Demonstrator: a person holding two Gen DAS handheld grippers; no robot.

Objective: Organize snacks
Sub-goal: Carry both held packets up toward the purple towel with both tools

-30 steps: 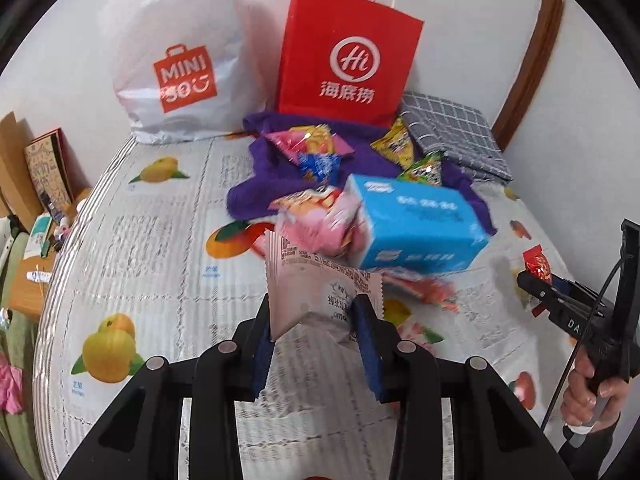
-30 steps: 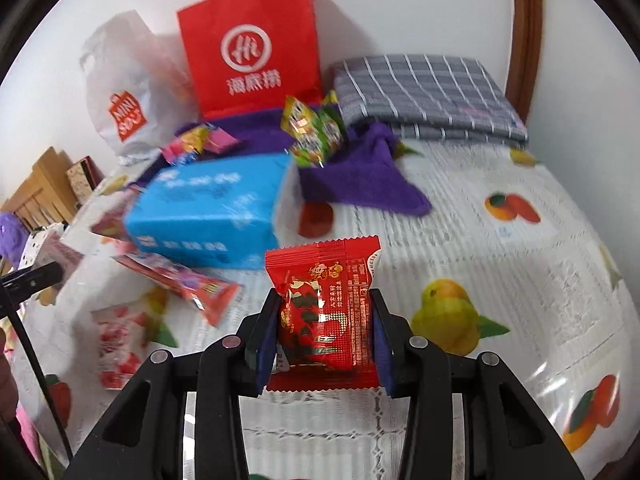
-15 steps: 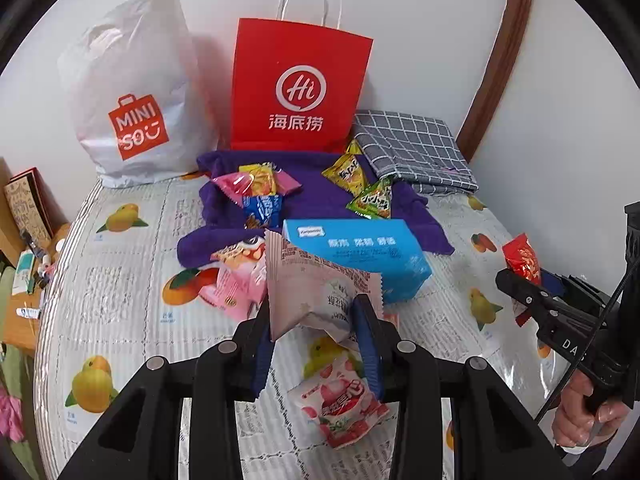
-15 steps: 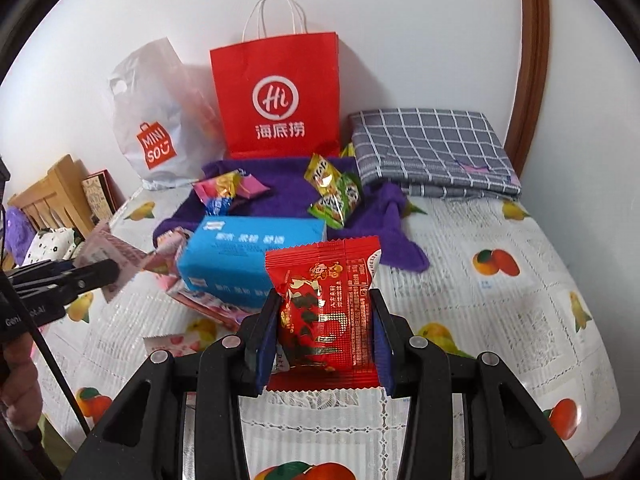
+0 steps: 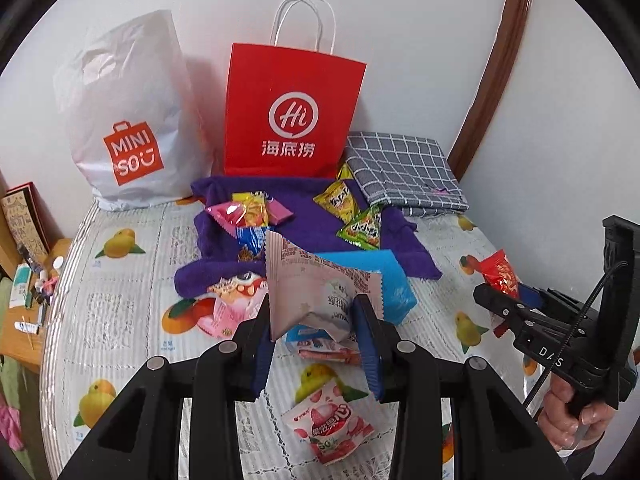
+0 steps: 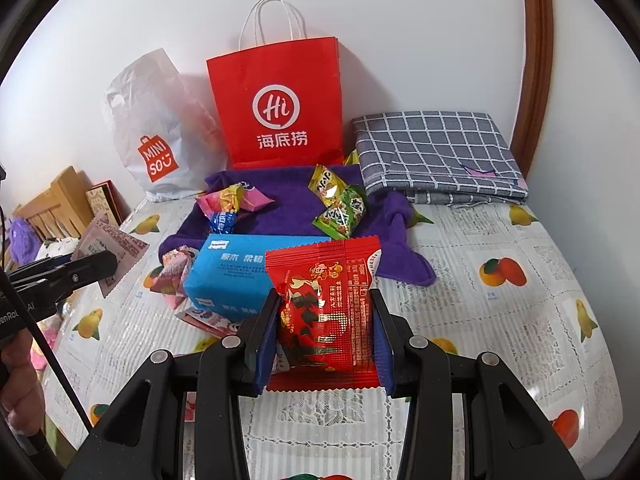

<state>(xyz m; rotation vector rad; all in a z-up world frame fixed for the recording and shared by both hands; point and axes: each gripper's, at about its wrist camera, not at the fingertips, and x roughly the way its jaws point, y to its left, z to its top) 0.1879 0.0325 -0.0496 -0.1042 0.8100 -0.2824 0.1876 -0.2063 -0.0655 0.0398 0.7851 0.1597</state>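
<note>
My left gripper [image 5: 314,320] is shut on a pale pink snack packet [image 5: 312,288], held above the bed; the same packet [image 6: 114,252] shows at the left of the right wrist view. My right gripper [image 6: 325,320] is shut on a red snack packet [image 6: 326,304], seen also at the right of the left wrist view as the red packet [image 5: 500,274]. Below lie a blue box [image 6: 228,280], a strawberry packet [image 5: 330,426] and pink packets [image 5: 230,304]. On a purple towel [image 6: 280,208] sit yellow-green packets [image 6: 336,200] and pink-yellow ones [image 6: 230,200].
A red paper bag [image 6: 280,108] and a white plastic bag [image 6: 156,140] stand against the wall behind the towel. A folded grey checked cloth [image 6: 436,156] lies at the back right. The fruit-print bed cover [image 6: 500,320] ends at a wooden bedside table [image 5: 24,280] with small items.
Both grippers have risen with their packets, so the bed and snacks look smaller and lower. The strawberry packet has come into view under the left gripper.
</note>
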